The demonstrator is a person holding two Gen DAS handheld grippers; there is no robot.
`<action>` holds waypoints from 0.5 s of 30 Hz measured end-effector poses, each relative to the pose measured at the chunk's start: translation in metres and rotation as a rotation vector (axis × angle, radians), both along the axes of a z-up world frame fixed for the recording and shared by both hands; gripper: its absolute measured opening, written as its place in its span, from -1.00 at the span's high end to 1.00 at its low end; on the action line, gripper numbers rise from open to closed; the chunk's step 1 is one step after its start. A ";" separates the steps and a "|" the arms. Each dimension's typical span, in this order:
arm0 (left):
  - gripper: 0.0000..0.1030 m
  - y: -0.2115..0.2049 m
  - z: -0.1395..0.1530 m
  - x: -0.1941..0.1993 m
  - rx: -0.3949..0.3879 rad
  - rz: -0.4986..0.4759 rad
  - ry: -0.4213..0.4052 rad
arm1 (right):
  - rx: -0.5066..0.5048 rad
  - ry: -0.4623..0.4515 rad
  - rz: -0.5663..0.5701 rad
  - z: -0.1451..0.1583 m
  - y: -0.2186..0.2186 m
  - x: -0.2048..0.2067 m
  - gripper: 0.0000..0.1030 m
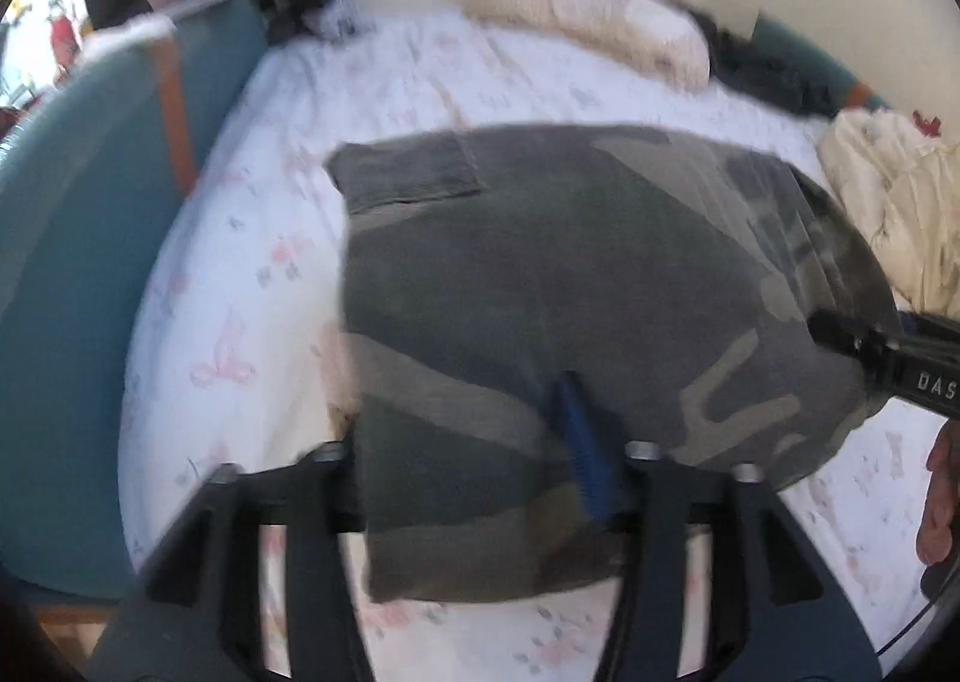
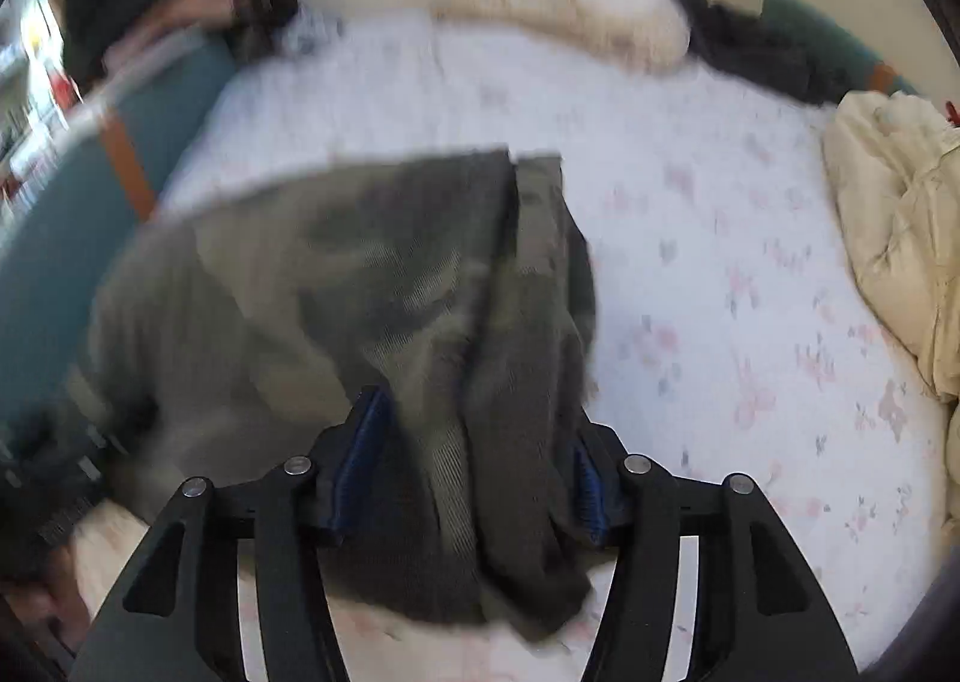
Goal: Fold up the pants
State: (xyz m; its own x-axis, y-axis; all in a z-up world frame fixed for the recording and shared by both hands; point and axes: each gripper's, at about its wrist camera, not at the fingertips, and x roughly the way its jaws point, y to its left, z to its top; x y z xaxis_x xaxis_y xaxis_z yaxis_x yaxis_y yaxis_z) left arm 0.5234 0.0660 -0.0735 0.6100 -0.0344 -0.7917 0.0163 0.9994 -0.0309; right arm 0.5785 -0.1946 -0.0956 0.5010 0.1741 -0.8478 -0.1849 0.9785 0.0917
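Lying across the middle of the bed (image 1: 420, 76), the camouflage pants (image 1: 570, 286) already make a compact, roughly rectangular bundle, which I take to mean that the main folds are done. In the left wrist view a pocket flap sits at the far left corner and the near edge of the bundle hangs over the left tongs (image 1: 480, 502), whose arms stand apart; one blue pad shows against the cloth, but the other arm is at the bundle's left edge and I see no pinch, so I read them as released with fabric between them. The right tongs (image 2: 474, 478) straddle the right end of the bundle, where two layered edges run toward the camera; their blue pads stand either side of the cloth with a visible gap, so they look apart as well, not clamped. Both pictures are blurred, so how neat the layers are is hard to tell. The right end looks uneven, with one strip lapping over the other, and the near edge sags. What seems left is a tidy-up: squaring that end, smoothing the top, perhaps one more fold if a smaller packet is wanted. A cream blanket (image 2: 900, 238) lies at the right, well apart, and a pillow (image 1: 594, 16) at the far edge.
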 end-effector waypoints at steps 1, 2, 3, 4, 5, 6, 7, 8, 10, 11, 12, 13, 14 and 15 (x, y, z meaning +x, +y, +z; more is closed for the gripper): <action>-0.39 0.005 0.004 -0.005 0.033 0.013 -0.035 | 0.012 -0.033 -0.013 0.002 -0.009 -0.005 -0.43; -0.39 0.010 0.010 -0.013 0.053 0.025 -0.062 | 0.010 -0.058 -0.046 0.006 -0.020 -0.008 -0.49; -0.39 0.018 0.015 -0.018 0.068 0.051 -0.082 | 0.019 -0.068 -0.073 0.007 -0.031 -0.012 -0.54; -0.39 0.028 0.021 -0.027 0.084 0.086 -0.102 | 0.024 -0.069 -0.108 0.009 -0.043 -0.015 -0.54; -0.39 0.036 0.025 -0.031 0.114 0.108 -0.114 | 0.040 -0.073 -0.136 0.013 -0.059 -0.026 -0.54; -0.38 0.040 0.029 -0.038 0.131 0.113 -0.125 | 0.080 -0.077 -0.137 0.017 -0.072 -0.040 -0.54; -0.37 0.043 0.036 -0.053 0.138 0.117 -0.149 | 0.120 -0.086 -0.124 0.025 -0.078 -0.049 -0.54; -0.37 0.045 0.042 -0.070 0.126 0.120 -0.179 | 0.153 -0.105 -0.104 0.033 -0.082 -0.062 -0.54; -0.37 0.044 0.055 -0.103 0.073 0.111 -0.211 | 0.201 -0.152 -0.053 0.048 -0.084 -0.097 -0.55; -0.37 0.044 0.059 -0.120 0.048 0.119 -0.219 | 0.214 -0.175 -0.038 0.057 -0.081 -0.108 -0.57; -0.37 0.042 0.064 -0.144 -0.002 0.119 -0.232 | 0.215 -0.200 -0.029 0.068 -0.078 -0.131 -0.67; -0.37 0.037 0.069 -0.162 -0.020 0.123 -0.247 | 0.210 -0.220 -0.026 0.073 -0.074 -0.141 -0.83; -0.37 0.028 0.076 -0.186 -0.028 0.134 -0.274 | 0.207 -0.259 -0.015 0.083 -0.070 -0.166 -0.89; -0.39 0.023 0.079 -0.203 -0.036 0.138 -0.288 | 0.209 -0.284 -0.004 0.090 -0.065 -0.185 -0.92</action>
State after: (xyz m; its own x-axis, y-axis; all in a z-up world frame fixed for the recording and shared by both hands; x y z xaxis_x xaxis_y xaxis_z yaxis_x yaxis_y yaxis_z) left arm 0.3208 0.0894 0.0058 0.8094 0.0395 -0.5860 -0.1061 0.9912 -0.0797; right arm 0.3939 -0.2599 -0.0052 0.7126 0.3269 -0.6207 -0.2277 0.9447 0.2360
